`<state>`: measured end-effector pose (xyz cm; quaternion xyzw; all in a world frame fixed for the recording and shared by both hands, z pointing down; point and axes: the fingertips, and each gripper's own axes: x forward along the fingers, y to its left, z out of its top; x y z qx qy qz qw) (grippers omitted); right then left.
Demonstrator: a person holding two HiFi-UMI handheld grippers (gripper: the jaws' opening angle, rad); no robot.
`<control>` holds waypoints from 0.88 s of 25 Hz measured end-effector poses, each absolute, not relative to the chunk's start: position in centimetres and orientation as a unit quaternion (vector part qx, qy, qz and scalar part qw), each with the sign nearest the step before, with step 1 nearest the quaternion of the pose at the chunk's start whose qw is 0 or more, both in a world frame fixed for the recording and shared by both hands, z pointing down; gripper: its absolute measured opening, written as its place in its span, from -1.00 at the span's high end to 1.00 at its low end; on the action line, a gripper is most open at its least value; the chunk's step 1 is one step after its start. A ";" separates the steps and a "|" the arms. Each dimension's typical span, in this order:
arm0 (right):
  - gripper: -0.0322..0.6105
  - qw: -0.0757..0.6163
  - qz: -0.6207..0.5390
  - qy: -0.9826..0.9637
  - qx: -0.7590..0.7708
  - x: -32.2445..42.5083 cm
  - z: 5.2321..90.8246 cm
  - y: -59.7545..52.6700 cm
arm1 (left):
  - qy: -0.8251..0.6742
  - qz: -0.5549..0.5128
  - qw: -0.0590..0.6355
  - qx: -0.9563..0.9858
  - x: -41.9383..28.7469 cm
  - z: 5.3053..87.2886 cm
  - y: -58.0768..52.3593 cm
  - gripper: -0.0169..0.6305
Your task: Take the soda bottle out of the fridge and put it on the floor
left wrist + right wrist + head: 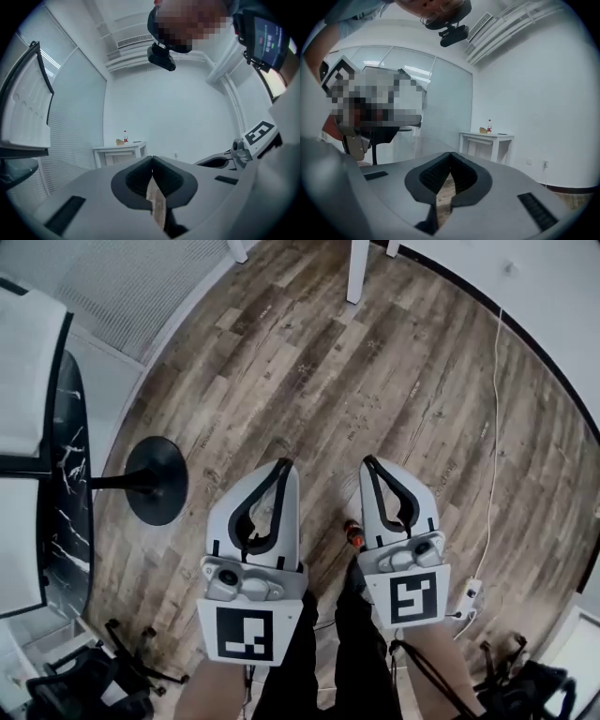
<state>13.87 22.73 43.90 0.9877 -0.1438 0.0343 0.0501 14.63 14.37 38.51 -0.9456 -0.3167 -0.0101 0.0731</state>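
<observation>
Head view: two grippers, side by side over a wood-plank floor (309, 362) of mixed brown and grey boards. The left gripper (284, 463) is just left of the right gripper (368, 462). Each has a white shell, a black loop-shaped jaw lining and one cube with a black-and-white square marker. One soda bottle (354, 535) stands on the floor, seen from above as a small red cap just at the right gripper's inner edge, with its body mostly hidden. One round black pedestal base (157, 480) lies well to the left of the right gripper. One thin white cable (494, 427) runs down to a power strip (469, 594) on the right gripper's right. Dark trouser legs (328, 652) show below, between the two cubes. Left gripper view: the ribbed black pads meet at the tips, closed on nothing, with floor showing through the slit beneath. The right gripper's cube is at the right edge. Left of it and far ahead stands one white table (119, 150), carrying a second bottle (125, 136) with a red label. An open fridge door (26, 117), white, dimpled and black-edged, fills the far left. Right gripper view: its pads are also pressed together and empty. The same table and second bottle are ahead of its jaws, slightly to the right.
</observation>
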 end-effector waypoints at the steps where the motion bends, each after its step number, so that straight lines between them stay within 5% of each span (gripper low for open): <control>1: 0.86 0.050 0.029 -0.144 0.988 13.9 42.3 22.6 | -0.317 -0.002 0.074 -0.945 14.8 36.9 14.4 0.90; 22: 0.86 0.096 -0.085 -0.137 0.982 11.3 11.1 20.4 | -0.260 0.110 0.064 -0.957 11.4 7.8 10.4 0.90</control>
